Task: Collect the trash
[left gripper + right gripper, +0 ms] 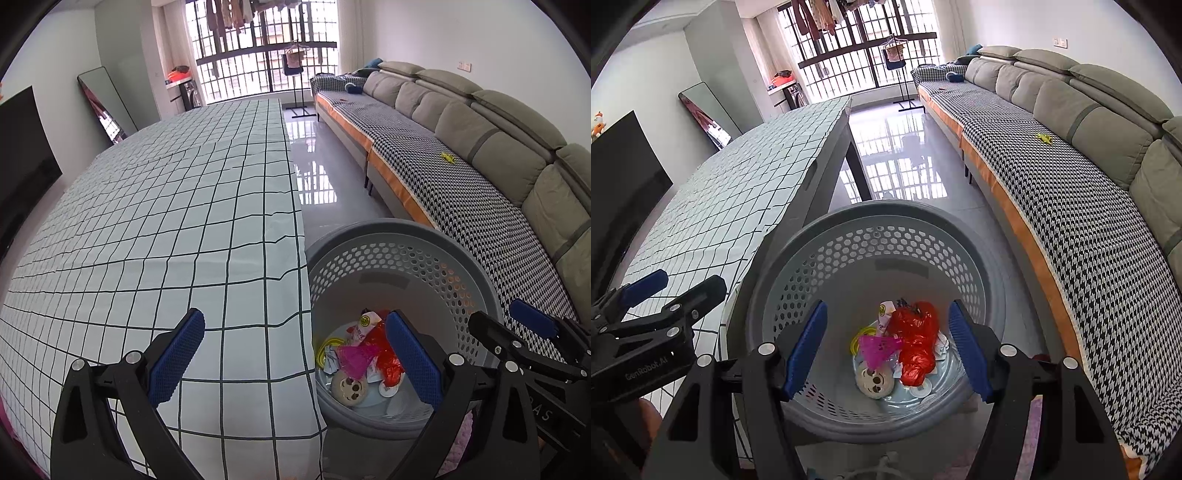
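Observation:
A grey perforated basket (886, 206) stands on the floor beside the table. At its bottom lie a red plastic bag (916, 339), a pink wrapper (877, 347), a round plush face (873, 380) and a yellow ring (855, 341). My right gripper (886, 350) hangs over the basket's mouth, open, with nothing between its blue pads. My left gripper (295, 358) is open and empty too, straddling the table's edge and the basket (399, 225). The red bag (388, 354) shows past its right pad. Each gripper appears in the other's view: right gripper (506, 321), left gripper (674, 290).
A long table under a white grid cloth (166, 221) runs off to the left. A grey sofa with a houndstooth cover (1071, 221) lines the right wall, with a small yellow object (1044, 137) on its seat. Glossy tiled floor (905, 155) lies between them.

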`<state>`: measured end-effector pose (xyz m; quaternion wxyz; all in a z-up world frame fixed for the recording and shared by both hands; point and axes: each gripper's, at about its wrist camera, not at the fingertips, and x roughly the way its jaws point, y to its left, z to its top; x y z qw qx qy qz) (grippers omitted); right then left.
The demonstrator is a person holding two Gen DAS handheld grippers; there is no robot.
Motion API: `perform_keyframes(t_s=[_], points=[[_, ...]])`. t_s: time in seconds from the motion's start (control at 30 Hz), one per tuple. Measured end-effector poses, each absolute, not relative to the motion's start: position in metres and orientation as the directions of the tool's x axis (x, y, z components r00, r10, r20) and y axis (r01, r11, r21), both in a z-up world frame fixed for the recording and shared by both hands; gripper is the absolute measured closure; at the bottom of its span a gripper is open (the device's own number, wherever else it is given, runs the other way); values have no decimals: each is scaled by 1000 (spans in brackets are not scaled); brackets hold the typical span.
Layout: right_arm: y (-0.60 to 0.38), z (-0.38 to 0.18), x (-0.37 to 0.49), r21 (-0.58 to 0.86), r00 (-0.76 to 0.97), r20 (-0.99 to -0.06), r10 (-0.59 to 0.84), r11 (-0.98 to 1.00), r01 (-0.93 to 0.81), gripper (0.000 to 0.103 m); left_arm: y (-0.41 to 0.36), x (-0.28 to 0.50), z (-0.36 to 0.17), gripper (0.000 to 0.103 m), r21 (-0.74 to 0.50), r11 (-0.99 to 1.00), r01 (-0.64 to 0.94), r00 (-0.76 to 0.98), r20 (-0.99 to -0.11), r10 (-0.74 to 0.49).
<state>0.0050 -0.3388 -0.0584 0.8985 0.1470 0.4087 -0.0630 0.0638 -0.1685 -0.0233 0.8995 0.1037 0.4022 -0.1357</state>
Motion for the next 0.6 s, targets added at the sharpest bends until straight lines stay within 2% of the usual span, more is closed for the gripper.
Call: perform_keyframes(t_s=[0.6], points=[[-338, -55, 4, 218, 660, -751, 11, 948, 233, 38, -167, 63, -24, 6, 65, 940, 335, 632, -755, -173]])
